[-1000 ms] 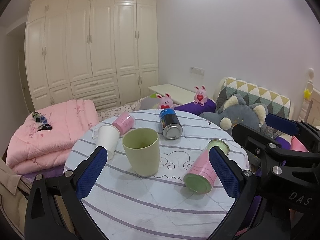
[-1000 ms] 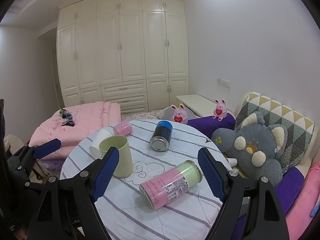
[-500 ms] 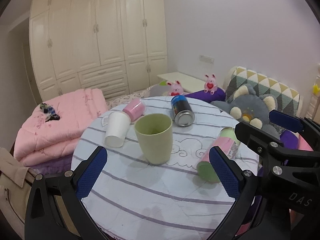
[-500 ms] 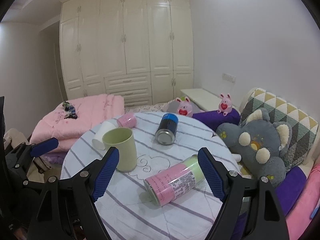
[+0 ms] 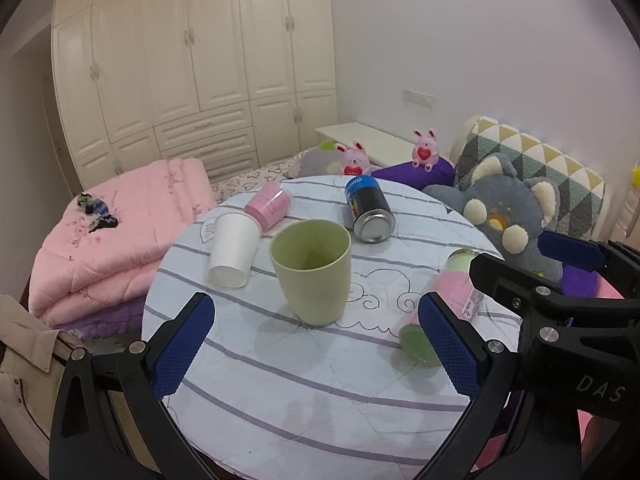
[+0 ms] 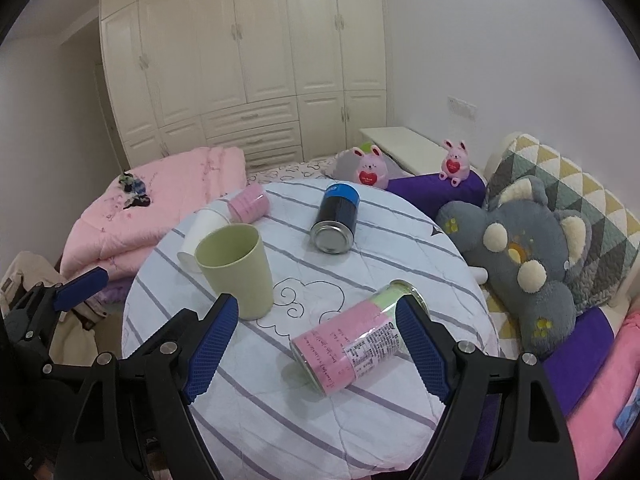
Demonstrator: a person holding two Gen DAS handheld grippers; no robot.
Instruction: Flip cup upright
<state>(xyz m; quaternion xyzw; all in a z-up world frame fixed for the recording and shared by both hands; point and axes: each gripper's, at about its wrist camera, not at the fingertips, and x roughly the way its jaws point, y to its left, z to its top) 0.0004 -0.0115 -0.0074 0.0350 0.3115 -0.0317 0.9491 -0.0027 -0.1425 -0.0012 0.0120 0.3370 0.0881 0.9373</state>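
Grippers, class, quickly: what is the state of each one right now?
Left gripper: open, holding nothing.
Right gripper: open, holding nothing, with the pink and green can lying between its fingers.

This is a bedroom in a home. It has a big cream wardrobe [image 5: 192, 60], a folded pink blanket [image 5: 120, 240] and soft toy bunnies [image 6: 370, 168].

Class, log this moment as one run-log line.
green cup upright | white cup on side | left gripper open | right gripper open
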